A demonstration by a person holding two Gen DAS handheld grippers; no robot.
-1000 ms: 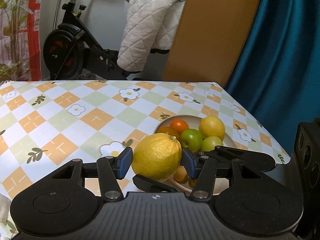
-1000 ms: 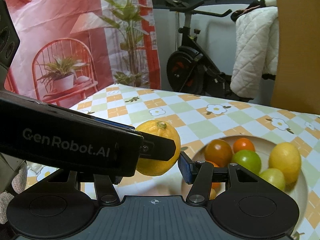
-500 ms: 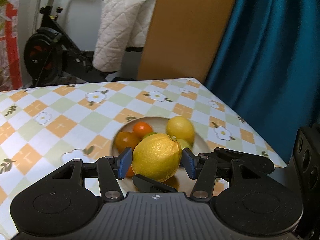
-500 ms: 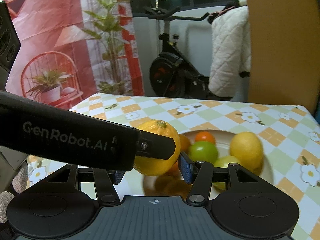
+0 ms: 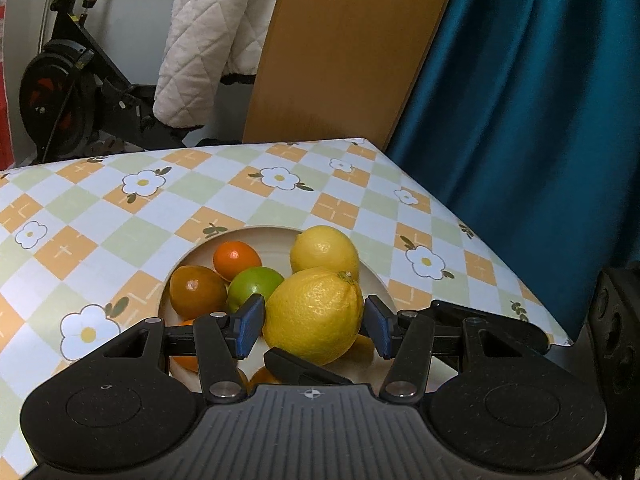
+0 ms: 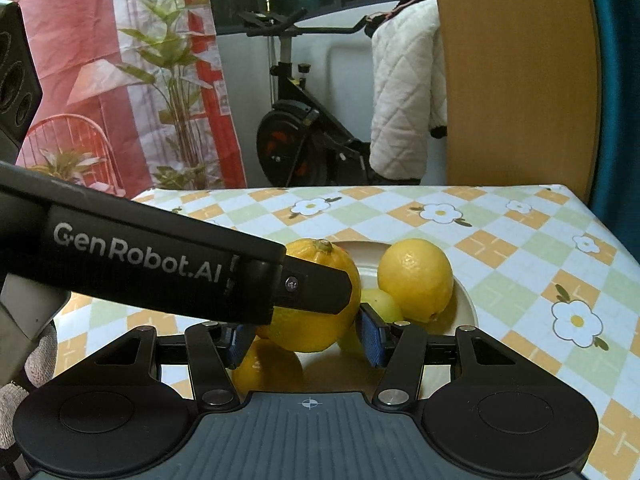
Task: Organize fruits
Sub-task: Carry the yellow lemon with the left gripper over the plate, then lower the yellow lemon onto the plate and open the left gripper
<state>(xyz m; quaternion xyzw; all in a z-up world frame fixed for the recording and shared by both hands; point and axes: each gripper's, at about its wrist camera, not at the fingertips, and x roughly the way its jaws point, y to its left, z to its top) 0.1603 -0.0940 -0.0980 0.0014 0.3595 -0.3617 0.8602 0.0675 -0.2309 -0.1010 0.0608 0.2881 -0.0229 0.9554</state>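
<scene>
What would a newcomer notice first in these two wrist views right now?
The big lemon sits between the left gripper fingers, over the plate near the table's right edge. On the plate lie a second lemon, a green fruit and two orange fruits. In the right wrist view, the left gripper's black body crosses in front of the open right gripper.
</scene>
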